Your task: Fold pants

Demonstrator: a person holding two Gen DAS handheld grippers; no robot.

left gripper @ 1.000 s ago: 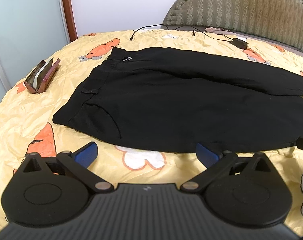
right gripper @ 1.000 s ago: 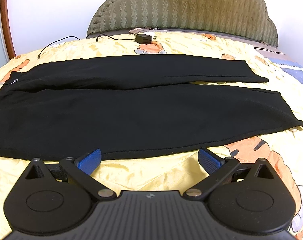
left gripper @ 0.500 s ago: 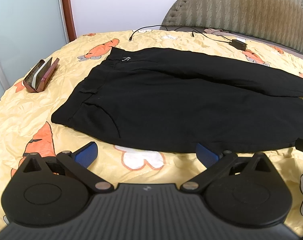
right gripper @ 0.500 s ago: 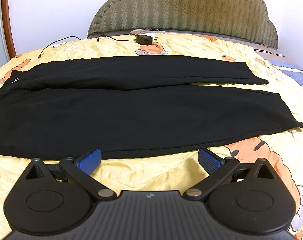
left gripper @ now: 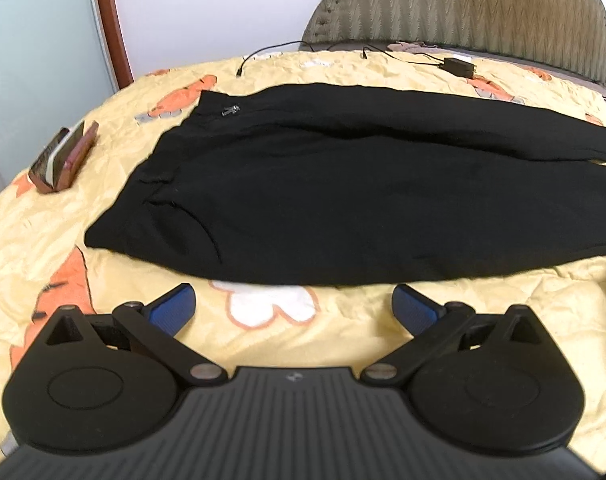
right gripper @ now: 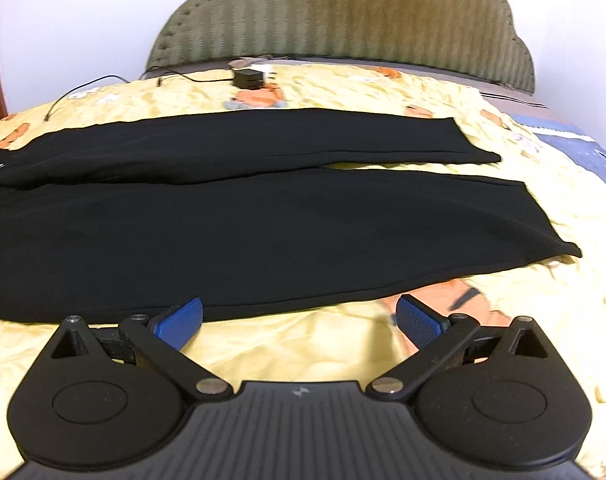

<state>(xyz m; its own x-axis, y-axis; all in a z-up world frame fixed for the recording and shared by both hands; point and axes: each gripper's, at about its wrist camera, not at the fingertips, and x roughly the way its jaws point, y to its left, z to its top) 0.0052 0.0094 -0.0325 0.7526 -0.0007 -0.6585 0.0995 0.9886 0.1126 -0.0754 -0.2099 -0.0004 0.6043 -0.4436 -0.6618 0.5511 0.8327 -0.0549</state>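
Left wrist view: your left gripper (left gripper: 293,306) hovered spread wide, empty, just short of the black pants (left gripper: 343,200) lying flat on the bed (left gripper: 263,344) (right gripper (right gripper: 299,316) likewise gaped, holding nothing).

We saw a yellow bedspread (left gripper: 343,332) printed with orange figures, a padded olive headboard (right gripper: 343,12), a black charger (right gripper: 247,79) with its cable (left gripper: 271,49) near it, and a brown case (left gripper: 65,156) standing open at the left.
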